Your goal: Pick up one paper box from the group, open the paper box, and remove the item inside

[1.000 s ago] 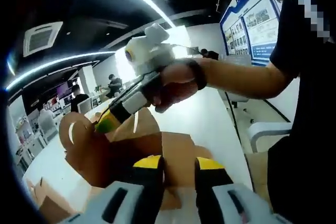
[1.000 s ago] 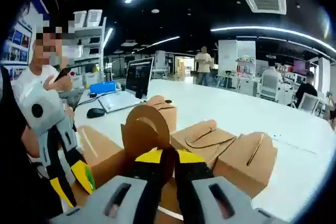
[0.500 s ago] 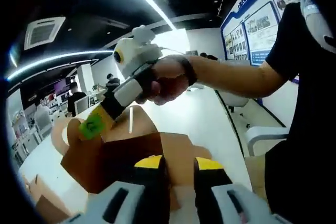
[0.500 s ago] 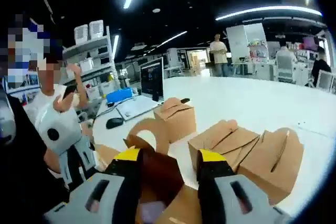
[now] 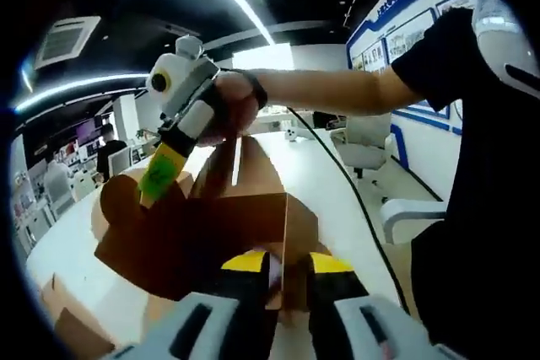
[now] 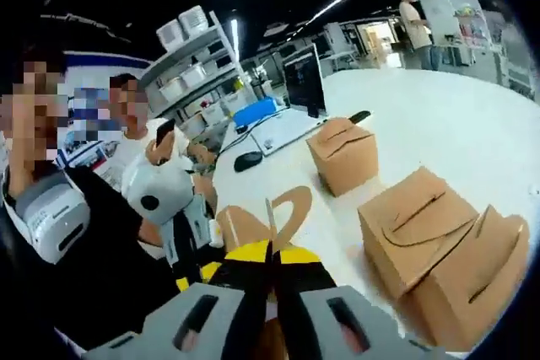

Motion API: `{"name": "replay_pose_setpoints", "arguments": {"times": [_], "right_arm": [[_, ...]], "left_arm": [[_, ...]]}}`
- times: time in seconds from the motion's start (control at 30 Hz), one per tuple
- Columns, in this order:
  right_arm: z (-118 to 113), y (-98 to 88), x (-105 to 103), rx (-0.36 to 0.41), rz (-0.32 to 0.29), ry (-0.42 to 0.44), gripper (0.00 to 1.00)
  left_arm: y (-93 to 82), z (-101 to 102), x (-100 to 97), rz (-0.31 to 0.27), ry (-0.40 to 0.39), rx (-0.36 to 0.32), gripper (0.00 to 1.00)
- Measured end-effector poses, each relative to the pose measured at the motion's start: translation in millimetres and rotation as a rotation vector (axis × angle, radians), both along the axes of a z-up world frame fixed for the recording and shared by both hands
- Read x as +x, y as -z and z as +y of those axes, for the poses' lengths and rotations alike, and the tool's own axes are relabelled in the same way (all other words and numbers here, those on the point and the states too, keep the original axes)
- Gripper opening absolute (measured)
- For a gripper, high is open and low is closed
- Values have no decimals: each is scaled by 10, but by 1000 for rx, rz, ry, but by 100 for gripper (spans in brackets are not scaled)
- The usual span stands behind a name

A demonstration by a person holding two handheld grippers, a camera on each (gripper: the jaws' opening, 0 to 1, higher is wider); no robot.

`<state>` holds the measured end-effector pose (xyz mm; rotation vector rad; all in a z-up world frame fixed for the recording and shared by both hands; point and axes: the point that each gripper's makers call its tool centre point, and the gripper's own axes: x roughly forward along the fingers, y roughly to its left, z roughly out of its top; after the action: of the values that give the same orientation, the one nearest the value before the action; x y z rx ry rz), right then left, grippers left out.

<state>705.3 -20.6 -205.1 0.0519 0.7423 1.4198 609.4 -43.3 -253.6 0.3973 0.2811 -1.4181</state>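
Broad white table (image 6: 439,132) spread across a large office, smooth and matte. On it in the right gripper view, brown cardboard boxes: two big ones pressed side by side, nearer (image 6: 472,280) and farther (image 6: 413,217), each with curved slit flaps in the top, and a smaller closed one (image 6: 342,153) standing apart behind them. Beyond those, a dark monitor (image 6: 304,82), a laptop (image 6: 283,128), a mouse (image 6: 250,160) and a blue case (image 6: 256,111), then shelving (image 6: 198,65) stacked with white tubs. Held above the table between the two tools, the opened paper box (image 5: 211,238): plain brown card, dark inside, mouth facing the left gripper view's camera, long axis running from lower left to upper right of that view, rounded flap (image 5: 118,204) standing up at its left end. Left gripper (image 5: 280,265) with yellow-tipped jaws drawn nearly together on the near edge of the box wall. Right gripper (image 5: 156,179) coming down from above in a hand (image 5: 228,111), green-yellow tips at the rounded flap; in its own view (image 6: 272,252) jaws pressed together on a thin curved strip of that cardboard (image 6: 287,208) standing on edge. Black cable (image 5: 354,200) trailing across the table behind the box.
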Motion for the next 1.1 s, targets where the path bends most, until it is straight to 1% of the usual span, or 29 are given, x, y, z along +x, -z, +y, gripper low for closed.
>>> {"name": "replay_pose_setpoints", "arguments": {"times": [0.07, 0.1, 0.17, 0.23, 0.27, 0.3, 0.33, 0.37, 0.43, 0.5, 0.63, 0.77, 0.87, 0.97, 1.0, 1.1], "right_arm": [[-67, 20, 44, 14, 34, 32, 3], [-93, 32, 75, 20, 67, 62, 3], [-137, 61, 93, 42, 179, 117, 3], [-187, 96, 120, 71, 273, 172, 3], [-218, 120, 141, 85, 316, 204, 3], [-243, 143, 159, 91, 341, 225, 3], [-285, 198, 180, 92, 384, 258, 3], [-328, 261, 194, 91, 421, 283, 3], [-410, 418, 221, 89, 475, 319, 3], [-445, 506, 216, 99, 480, 311, 3], [-430, 590, 188, 112, 484, 285, 4], [-397, 687, 144, 87, 473, 237, 4], [-387, 691, 149, 100, 485, 225, 4], [-380, 686, 158, 111, 482, 224, 5], [-379, 683, 168, 117, 474, 227, 5], [-412, 700, 321, 116, 385, 289, 12]], "left_arm": [[0, -12, -8, -4, 5, -2, 20], [-1, -22, -11, -6, 6, -4, 20], [-4, -65, -25, -23, 10, -7, 22], [-2, -92, -26, -52, 11, 1, 22], [2, -101, -30, -67, 11, 7, 23], [5, -109, -37, -82, 14, 12, 24], [9, -121, -57, -102, 26, 17, 25], [11, -129, -69, -109, 33, 17, 25], [8, -141, -75, -120, 45, 17, 26], [3, -155, -79, -117, 52, 14, 26], [6, -172, -75, -121, 49, 21, 26], [17, -194, -45, -125, 28, 20, 24], [21, -224, -32, -120, 15, 16, 23], [15, -226, -26, -117, 13, 12, 23], [13, -223, -27, -112, 12, 11, 23], [-1, -218, -33, -80, 12, 7, 22]]}}
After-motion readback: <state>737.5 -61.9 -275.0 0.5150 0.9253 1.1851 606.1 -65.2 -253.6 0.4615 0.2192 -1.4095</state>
